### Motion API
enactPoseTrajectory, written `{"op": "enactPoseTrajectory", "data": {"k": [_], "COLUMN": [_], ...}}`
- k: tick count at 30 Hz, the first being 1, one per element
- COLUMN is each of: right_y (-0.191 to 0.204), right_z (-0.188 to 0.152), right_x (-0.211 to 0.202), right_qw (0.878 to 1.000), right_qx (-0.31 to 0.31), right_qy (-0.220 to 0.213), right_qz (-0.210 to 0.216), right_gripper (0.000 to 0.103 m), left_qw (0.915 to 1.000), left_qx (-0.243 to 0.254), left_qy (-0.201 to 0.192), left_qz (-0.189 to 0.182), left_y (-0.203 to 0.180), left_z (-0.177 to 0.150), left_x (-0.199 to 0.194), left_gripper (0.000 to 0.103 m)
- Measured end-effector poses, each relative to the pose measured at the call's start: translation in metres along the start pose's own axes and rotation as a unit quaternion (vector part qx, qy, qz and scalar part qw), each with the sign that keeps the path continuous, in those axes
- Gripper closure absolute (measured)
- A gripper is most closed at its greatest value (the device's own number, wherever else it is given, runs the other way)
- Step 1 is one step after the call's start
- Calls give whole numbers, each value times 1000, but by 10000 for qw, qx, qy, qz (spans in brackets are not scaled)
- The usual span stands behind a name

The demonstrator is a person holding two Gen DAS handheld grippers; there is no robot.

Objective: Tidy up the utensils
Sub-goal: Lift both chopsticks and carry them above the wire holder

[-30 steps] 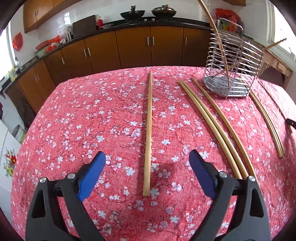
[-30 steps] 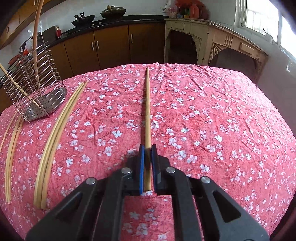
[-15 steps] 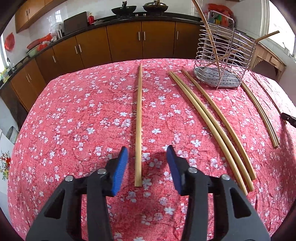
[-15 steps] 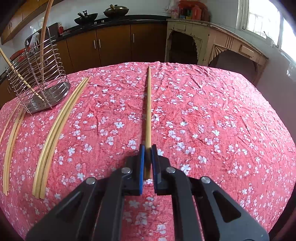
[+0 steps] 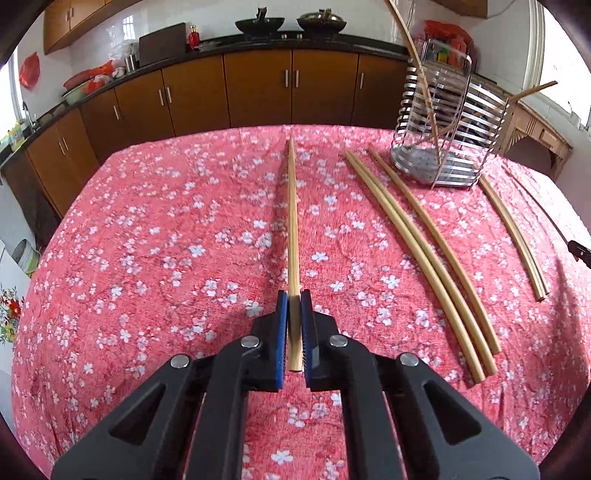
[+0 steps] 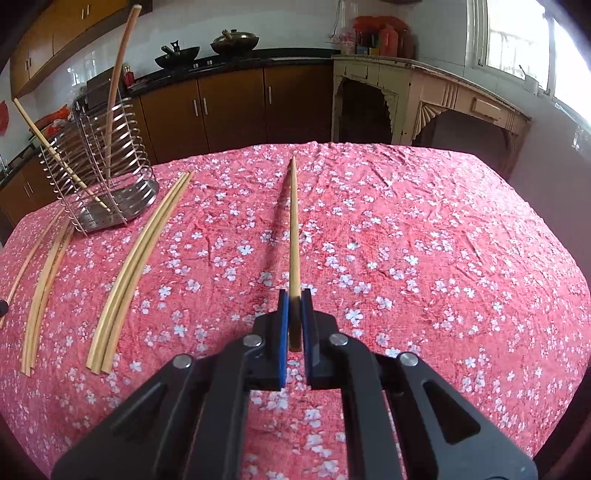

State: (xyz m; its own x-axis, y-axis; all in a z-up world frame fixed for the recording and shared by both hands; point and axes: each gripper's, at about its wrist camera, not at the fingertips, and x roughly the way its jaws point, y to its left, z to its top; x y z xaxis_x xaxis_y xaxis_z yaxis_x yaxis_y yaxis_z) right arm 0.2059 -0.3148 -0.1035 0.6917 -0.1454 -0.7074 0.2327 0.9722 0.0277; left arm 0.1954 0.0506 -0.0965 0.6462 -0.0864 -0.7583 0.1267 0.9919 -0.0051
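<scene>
A: Two chopsticks, one per gripper. Left chopstick (image 5: 293, 221) pinched between left gripper (image 5: 294, 310) pads, closed on it.
B: Right chopstick (image 6: 294, 229) likewise clamped in right gripper (image 6: 294, 308). Right view only: rack (image 6: 110, 192) left of loose chopsticks (image 6: 140, 258).

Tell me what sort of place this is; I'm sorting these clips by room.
Most likely a home kitchen: brown cabinets under a dark counter, woks on the stove, and a table with a floral tablecloth holding chopsticks and a wire utensil holder.
</scene>
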Motion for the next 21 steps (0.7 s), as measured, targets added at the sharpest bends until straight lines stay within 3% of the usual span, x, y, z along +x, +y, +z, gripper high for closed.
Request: {"op": "enactPoseTrajectory", "data": {"k": [6,12,21], "right_y": [-4,0,9], "right_z": [17,50,102], "right_x": [-48,-91,-115], "right_qw": [9978,9911,9840], "right_qx": [45,87,234], "right_qy": [-665,-1317,-1734], "right_qz": [52,167,330], "right_gripper": [95,95,95], "left_qw": [9973,9893,9811], "left_qx": [-54,-208,-431], "left_qy": [-701,-1416,-1884], "left_qz": [-194,-292,-130], "left_y": [4,4,3], "left_z": [13,50,97], "left_x": [-52,-97,-119], "left_gripper": [96,96,96]}}
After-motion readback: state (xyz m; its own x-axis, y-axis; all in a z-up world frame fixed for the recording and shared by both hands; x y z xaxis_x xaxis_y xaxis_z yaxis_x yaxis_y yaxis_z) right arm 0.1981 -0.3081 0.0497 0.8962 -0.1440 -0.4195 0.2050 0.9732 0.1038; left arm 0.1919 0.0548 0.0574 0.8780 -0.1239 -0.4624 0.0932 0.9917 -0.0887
